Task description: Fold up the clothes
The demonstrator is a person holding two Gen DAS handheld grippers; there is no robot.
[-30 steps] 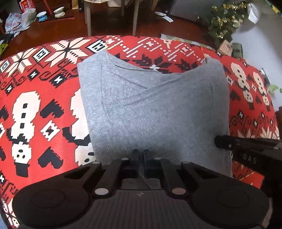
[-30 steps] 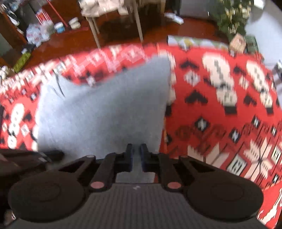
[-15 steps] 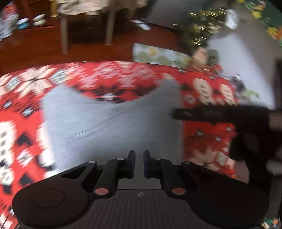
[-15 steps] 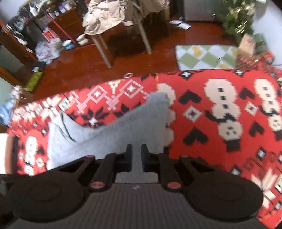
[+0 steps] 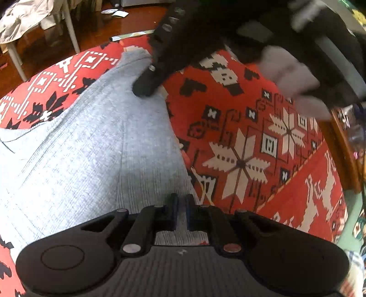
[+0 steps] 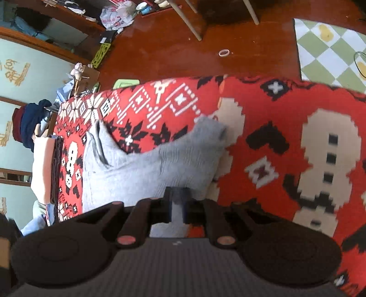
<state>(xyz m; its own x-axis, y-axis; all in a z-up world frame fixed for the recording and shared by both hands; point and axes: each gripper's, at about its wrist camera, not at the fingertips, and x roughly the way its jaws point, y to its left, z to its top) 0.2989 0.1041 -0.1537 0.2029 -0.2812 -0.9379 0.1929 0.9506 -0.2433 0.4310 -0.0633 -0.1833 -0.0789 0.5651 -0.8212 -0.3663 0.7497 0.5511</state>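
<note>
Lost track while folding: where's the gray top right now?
The gray top lies on the red patterned blanket, filling the left wrist view's left half, right gripper at its far corner.

Lived-in home: wooden floor, checkered rug, chair legs

beyond my jaws the floor is dark, glossy red-brown wood catching a soft sheen of light. a green and white checked rug lies on it at the upper right. pale chair legs stand on the wood further back, and in my left view a light garment is draped over a pale chair. at the left i see pale blue wall panels framed in wood trim, with cluttered shelves above them.
</note>
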